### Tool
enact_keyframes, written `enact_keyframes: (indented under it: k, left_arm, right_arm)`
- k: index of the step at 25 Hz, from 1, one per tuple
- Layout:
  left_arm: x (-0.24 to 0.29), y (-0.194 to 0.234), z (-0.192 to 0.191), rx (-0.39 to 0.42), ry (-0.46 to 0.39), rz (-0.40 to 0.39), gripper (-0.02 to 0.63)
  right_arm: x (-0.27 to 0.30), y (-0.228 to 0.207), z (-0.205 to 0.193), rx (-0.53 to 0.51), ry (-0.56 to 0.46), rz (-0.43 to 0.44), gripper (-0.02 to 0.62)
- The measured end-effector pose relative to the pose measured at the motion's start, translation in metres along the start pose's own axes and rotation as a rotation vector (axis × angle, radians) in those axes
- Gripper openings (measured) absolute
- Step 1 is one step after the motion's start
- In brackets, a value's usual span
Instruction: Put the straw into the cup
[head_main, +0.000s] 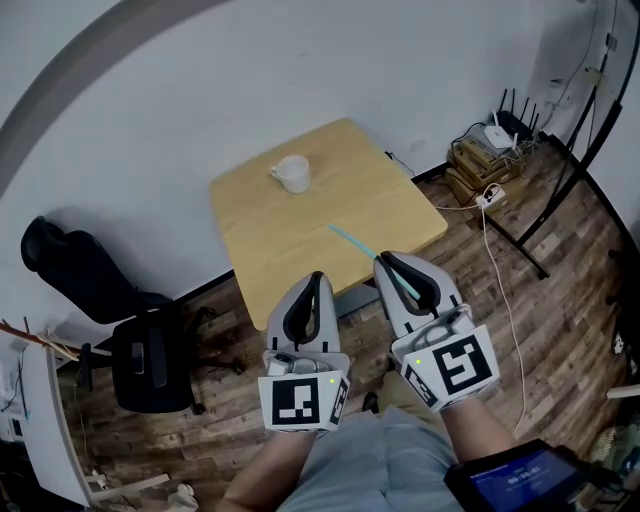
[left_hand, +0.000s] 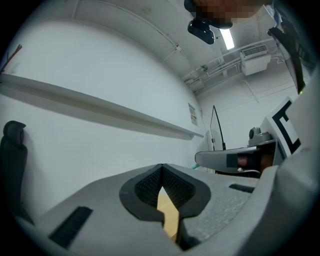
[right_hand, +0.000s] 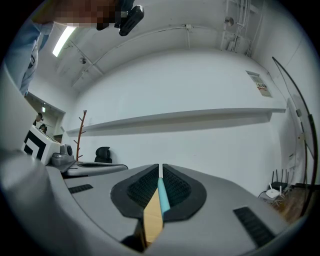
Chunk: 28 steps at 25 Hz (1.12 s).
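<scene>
A white cup (head_main: 291, 173) stands at the far side of the small wooden table (head_main: 300, 225). My right gripper (head_main: 383, 260) is shut on a light blue straw (head_main: 352, 241), which sticks out past its tips over the table's near edge, well short of the cup. In the right gripper view the straw (right_hand: 161, 196) lies pinched between the dark pads (right_hand: 176, 187) of the right gripper (right_hand: 160, 172). My left gripper (head_main: 318, 278) hovers just left of it, shut and empty. In the left gripper view the left gripper (left_hand: 162, 172) holds nothing, and only table wood shows below it.
A black office chair (head_main: 150, 360) and a dark bag (head_main: 60, 265) sit left of the table. A router on boxes (head_main: 492, 145), a power strip (head_main: 490, 197), cables and a black stand leg (head_main: 520, 240) lie on the wooden floor to the right. A white wall runs behind the table.
</scene>
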<state>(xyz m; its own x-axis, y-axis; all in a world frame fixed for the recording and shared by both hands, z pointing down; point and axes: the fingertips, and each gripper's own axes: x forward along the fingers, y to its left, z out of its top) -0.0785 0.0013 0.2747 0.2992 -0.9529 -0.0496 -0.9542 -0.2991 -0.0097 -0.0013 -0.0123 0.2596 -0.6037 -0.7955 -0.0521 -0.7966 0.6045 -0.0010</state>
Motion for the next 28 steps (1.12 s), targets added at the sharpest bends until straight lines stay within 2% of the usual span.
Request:
enact_keyframes:
  k: [13,21,28]
  left_arm:
    - [0.102,0.028,-0.025,0.01,0.071,0.067,-0.003]
    - [0.166,0.033,-0.005,0.054,0.04,0.134,-0.003]
    - [0.185,0.043,0.007,0.075,0.003,0.201,-0.003]
  right_arm:
    - [0.078,-0.069,-0.037,0.082,0.057,0.057,0.023]
    - [0.125,-0.121,-0.019,0.086,0.01,0.119,0.023]
    - [0.155,-0.137,-0.002,0.064,-0.04,0.184,0.023]
